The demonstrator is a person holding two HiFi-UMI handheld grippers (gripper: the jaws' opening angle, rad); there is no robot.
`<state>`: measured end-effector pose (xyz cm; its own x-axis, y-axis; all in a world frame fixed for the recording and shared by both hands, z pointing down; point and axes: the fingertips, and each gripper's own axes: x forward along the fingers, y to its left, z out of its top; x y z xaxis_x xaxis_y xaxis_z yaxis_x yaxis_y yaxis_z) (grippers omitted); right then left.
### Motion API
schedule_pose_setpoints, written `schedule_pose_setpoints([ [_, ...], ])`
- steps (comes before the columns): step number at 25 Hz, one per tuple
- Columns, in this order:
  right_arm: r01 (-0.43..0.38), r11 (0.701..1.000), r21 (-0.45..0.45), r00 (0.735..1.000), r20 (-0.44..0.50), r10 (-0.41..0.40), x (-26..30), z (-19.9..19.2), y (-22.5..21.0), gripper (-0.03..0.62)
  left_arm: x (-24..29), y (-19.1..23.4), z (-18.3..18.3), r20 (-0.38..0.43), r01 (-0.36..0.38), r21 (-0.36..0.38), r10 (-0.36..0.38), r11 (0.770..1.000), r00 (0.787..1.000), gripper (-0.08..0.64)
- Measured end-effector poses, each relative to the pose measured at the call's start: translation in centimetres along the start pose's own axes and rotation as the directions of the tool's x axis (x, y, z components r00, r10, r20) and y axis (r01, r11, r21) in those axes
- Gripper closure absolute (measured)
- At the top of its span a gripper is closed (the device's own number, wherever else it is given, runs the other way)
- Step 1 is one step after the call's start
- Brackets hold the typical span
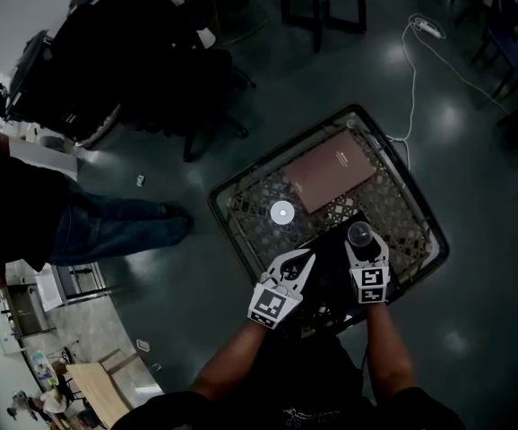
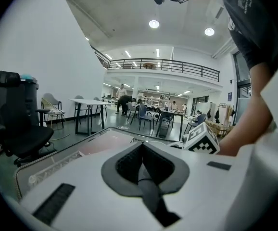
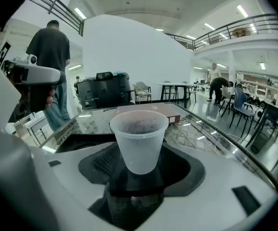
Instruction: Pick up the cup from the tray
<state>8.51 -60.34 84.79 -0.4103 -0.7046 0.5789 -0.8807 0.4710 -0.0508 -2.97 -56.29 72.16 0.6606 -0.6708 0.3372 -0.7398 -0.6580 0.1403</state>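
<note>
A translucent plastic cup (image 3: 138, 138) stands upright on the black tray (image 3: 76, 141), with a dark residue inside. My right gripper (image 3: 141, 163) is open around it, one jaw on each side of the cup's base, and neither pad presses on it. In the head view the cup (image 1: 359, 234) sits just beyond the right gripper (image 1: 361, 245), at the far end of the tray (image 1: 329, 260). My left gripper (image 1: 296, 263) hovers over the tray's left part. In its own view the left gripper (image 2: 143, 166) is shut, pads meeting with nothing between them.
The tray lies on a glass-topped table with a dark rim (image 1: 241, 179). A flat brown box (image 1: 329, 170) and a white disc (image 1: 281, 211) lie further back on it. A person in jeans (image 1: 107, 227) stands to the left, near a black office chair (image 1: 165, 92).
</note>
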Motion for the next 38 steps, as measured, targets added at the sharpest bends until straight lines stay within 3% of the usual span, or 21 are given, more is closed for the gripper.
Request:
schedule_pose_setpoints([
  [9, 0.007, 1.0, -0.023, 0.998, 0.067, -0.006, -1.6, 2.2, 0.3, 0.322, -0.3, -0.2, 0.5, 0.023, 0.003, 0.002, -0.003, 1.0, 1.0, 0.551],
  [15, 0.008, 0.997, -0.07, 0.987, 0.161, 0.003, -4.6, 6.7, 1.1, 0.322, -0.5, -0.7, 1.8, 0.055, 0.008, 0.018, -0.009, 1.0, 0.998, 0.551],
  [21, -0.016, 0.99, -0.137, 0.954, 0.293, 0.056, -9.6, 12.2, 3.4, 0.322, -1.2, -1.9, 4.4, 0.098, 0.009, 0.03, -0.012, 1.0, 0.995, 0.551],
  [26, 0.016, 0.984, -0.176, 0.918, 0.392, 0.055, -13.5, 16.4, 4.6, 0.322, -2.0, -2.6, 7.0, 0.131, 0.015, 0.062, -0.023, 0.998, 0.991, 0.551],
  [31, 0.036, 0.985, -0.17, 0.883, 0.467, 0.049, -16.3, 18.1, 4.9, 0.322, -2.4, -3.6, 8.9, 0.165, 0.026, 0.087, -0.04, 0.996, 0.985, 0.551],
  [38, 0.104, 0.985, -0.136, 0.859, 0.512, -0.02, -20.1, 19.8, 4.1, 0.322, -2.6, -5.7, 12.1, 0.205, 0.063, 0.145, -0.093, 0.987, 0.974, 0.551],
])
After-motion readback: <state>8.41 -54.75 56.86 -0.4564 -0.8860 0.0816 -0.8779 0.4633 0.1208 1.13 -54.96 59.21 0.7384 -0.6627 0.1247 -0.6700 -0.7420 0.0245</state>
